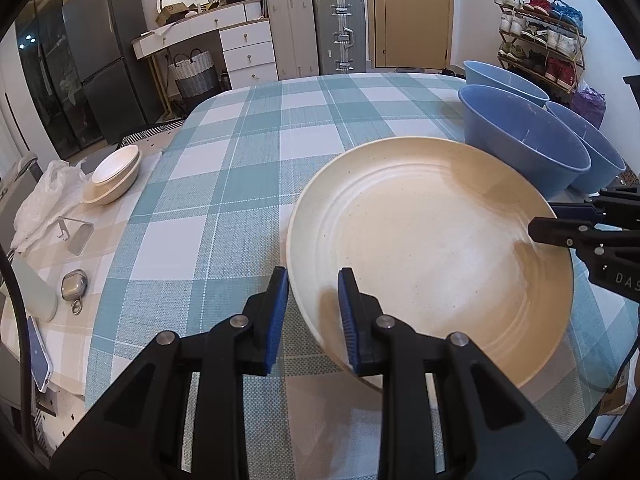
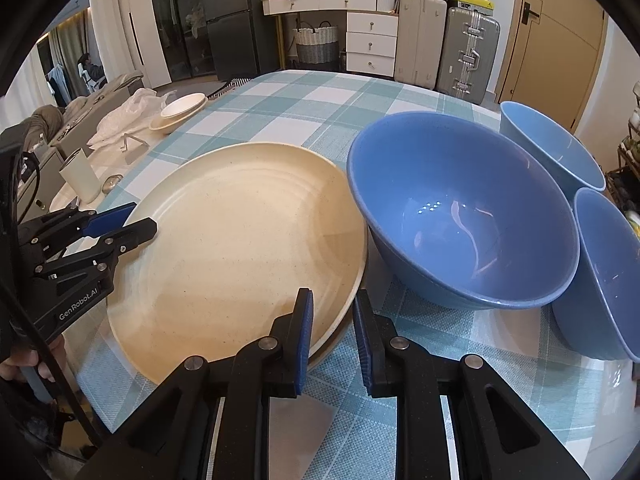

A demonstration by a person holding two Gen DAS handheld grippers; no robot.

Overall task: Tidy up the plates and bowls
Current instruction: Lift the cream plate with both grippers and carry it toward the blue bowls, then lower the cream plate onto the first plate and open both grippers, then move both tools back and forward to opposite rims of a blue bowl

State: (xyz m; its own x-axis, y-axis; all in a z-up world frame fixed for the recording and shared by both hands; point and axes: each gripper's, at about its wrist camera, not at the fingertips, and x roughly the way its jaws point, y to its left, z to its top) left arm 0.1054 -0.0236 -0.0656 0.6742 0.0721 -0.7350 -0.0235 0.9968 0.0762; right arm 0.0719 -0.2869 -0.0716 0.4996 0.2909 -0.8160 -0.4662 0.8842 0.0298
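You have the wide, shallow cream speckled plate (image 1: pixel 432 256) pinched from two sides: your left gripper (image 1: pixel 313 312) is clamped on its near rim, one pad under the edge and one on the inner face, and your right gripper (image 2: pixel 333 332) is clamped the same way on the opposite rim. In the right wrist view the plate seems to sit over a second rim of the same colour, so it may be resting on another plate; that is hard to confirm. It lies on the teal-and-white checked table (image 1: pixel 248 184), just beside the nearest large blue bowl (image 2: pixel 460 216).

Judging by its glaze, the plate is stiff, smooth and breakable, and likely slippery at the lip. Keep both grips on the raised rim, hold it level, and mind the blue bowl when you shift it.
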